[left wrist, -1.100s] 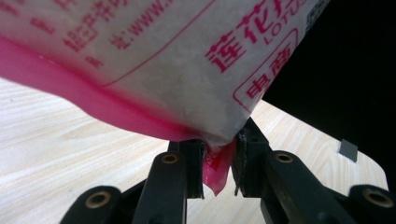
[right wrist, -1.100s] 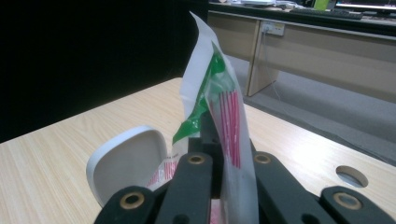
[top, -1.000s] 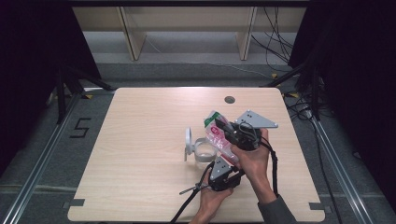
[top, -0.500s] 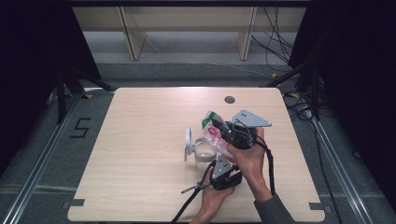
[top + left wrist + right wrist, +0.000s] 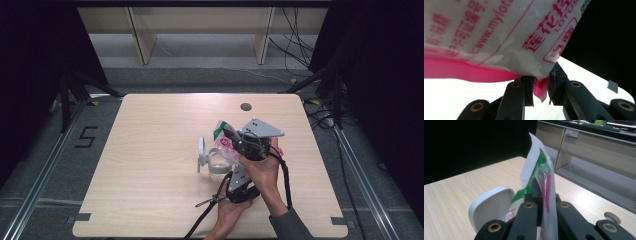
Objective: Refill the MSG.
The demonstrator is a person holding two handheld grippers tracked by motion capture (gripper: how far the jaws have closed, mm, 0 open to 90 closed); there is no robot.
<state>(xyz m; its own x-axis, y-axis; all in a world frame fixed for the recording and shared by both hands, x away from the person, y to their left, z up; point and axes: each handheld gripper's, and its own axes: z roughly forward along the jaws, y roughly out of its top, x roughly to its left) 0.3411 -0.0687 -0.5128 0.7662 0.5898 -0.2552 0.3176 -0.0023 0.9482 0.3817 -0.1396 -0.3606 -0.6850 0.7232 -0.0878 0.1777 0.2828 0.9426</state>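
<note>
I have both claws clamped on the white-and-pink printed plastic pouch [image 5: 223,141], my right gripper [image 5: 541,195] pinching its green-marked top edge and my left gripper [image 5: 541,87] its pink bottom corner, above the white lidded container [image 5: 210,157] on the light wooden table [image 5: 150,140].

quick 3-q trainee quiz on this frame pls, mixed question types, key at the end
1. True or false: both the left gripper and the right gripper are shut on the plastic bag.
2. What stands on the table just left of the bag? A) white container with its lid up B) blue mug C) metal bowl
3. What colour is the bag edge pinched in the left gripper view?

Key: 1 true; 2 A, the white container; 3 pink.
</note>
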